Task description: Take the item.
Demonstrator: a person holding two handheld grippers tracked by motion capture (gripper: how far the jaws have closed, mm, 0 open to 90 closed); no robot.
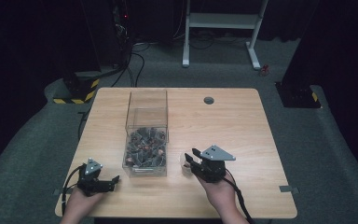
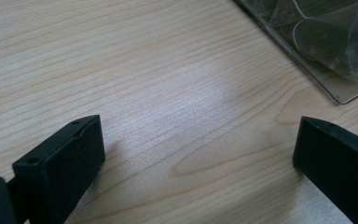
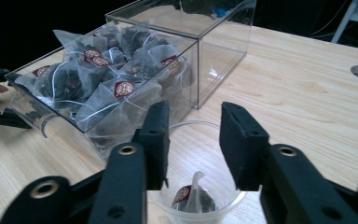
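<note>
**Q:** Two grippers on the light wooden table (image 1: pixel 242 126), right? Where's your left gripper (image 1: pixel 113 181) sitting?

**A:** Yep. Your left one is down at the near left corner, resting low over the wood, just beside the near left corner of the clear rectangular plastic box (image 1: pixel 145 140). In the left gripper view its jaws are spread wide with bare tabletop between them, so it's got hold of nothing. A corner of the box shows at upper right there.

**Q:** And your right gripper (image 1: pixel 189 156)?

**A:** It's just right of the box, jaws pointing toward it. In the right gripper view the two black jaws stand partly open over the small clear plastic cup (image 3: pixel 200 186), not pinching anything. One pyramid tea bag with a dark red tag (image 3: pixel 193 196) lies in the bottom of that cup.

**Q:** What's in the box?

**A:** Near section is piled with dark pyramid tea bags (image 3: pixel 107 79), same red tags and white strings. Far section looks empty. The cup stands on the table right next to the box's near right side.
</note>
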